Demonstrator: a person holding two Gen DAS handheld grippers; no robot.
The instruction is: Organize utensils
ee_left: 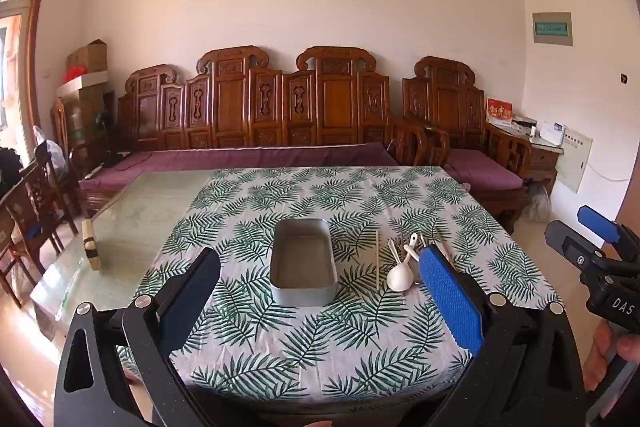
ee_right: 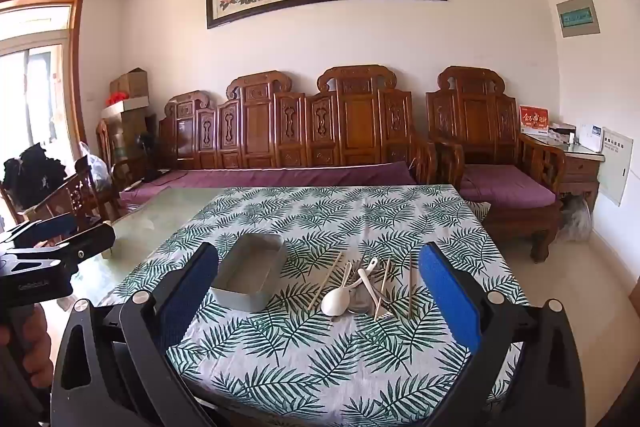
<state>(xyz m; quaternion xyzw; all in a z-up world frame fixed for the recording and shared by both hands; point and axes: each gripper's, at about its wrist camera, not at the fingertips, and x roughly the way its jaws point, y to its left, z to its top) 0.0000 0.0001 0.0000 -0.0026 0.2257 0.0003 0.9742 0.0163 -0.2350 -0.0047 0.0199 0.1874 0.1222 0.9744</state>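
I am holding my left gripper (ee_left: 320, 291) wide open above the near edge of the table, its two flat, ribbed blue pads (ee_left: 450, 297) spread far apart with nothing between them. Straight ahead between these fingers a grey metal tin (ee_left: 303, 263) is sitting on the leaf-print tablecloth (ee_left: 304, 359); it is oblong with rounded corners, thin upright walls and a dull, bare floor. Just past my left gripper's right-hand pad a loose heap of utensils (ee_left: 404, 259) is lying on the cloth, near the tin but not touching it: a smooth white spoon (ee_left: 397, 279) with a rounded bowl, and one thin pale chopstick (ee_left: 377, 259) lying apart from the others, between tin and spoon.

I am holding my right gripper (ee_right: 320, 299) equally wide open, gripping nothing. From here the heap is lying between my fingers, nearer the right pad (ee_right: 448, 301): the white spoon (ee_right: 335, 301), a second slim white spoon (ee_right: 370, 275) crossing over it, several straight wooden chopsticks (ee_right: 384, 287) fanned out, and something of shiny metal (ee_right: 360, 301) beneath them which I cannot make out clearly. The tin (ee_right: 250, 279) is standing just ahead of my left-hand pad, skewed on the cloth. The cloth is crumpled and soft-looking; further left, glossy bare glass (ee_right: 152, 223) of the tabletop is showing.
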